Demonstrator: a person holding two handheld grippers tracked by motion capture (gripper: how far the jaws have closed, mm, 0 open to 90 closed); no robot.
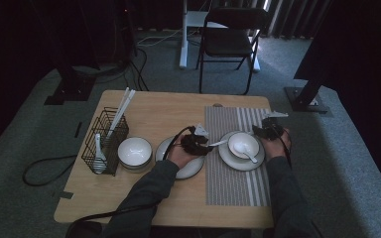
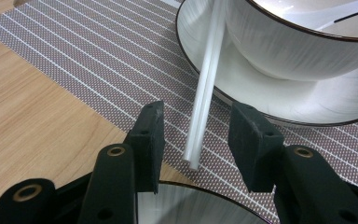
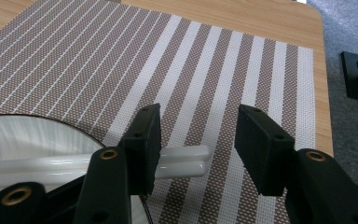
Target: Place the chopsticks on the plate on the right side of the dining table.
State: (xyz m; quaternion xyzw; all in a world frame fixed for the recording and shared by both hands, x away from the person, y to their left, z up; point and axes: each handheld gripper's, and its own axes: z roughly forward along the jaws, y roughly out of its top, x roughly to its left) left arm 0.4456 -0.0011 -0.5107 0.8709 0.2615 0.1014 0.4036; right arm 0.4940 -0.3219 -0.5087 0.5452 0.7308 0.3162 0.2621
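Note:
A white bowl with a white spoon in it stands on a plate on the striped placemat. In the left gripper view a pair of white chopsticks leans on that plate's rim beside the bowl, its near end on the mat. My left gripper is open around that end without touching it; it also shows in the high view. My right gripper is open at the plate's right side. Its own view has two white chopstick ends poking off the plate behind one jaw.
A second plate lies under my left hand, with an empty bowl to its left. A black wire basket at the table's left holds white chopsticks and a spoon. A folding chair stands beyond the table.

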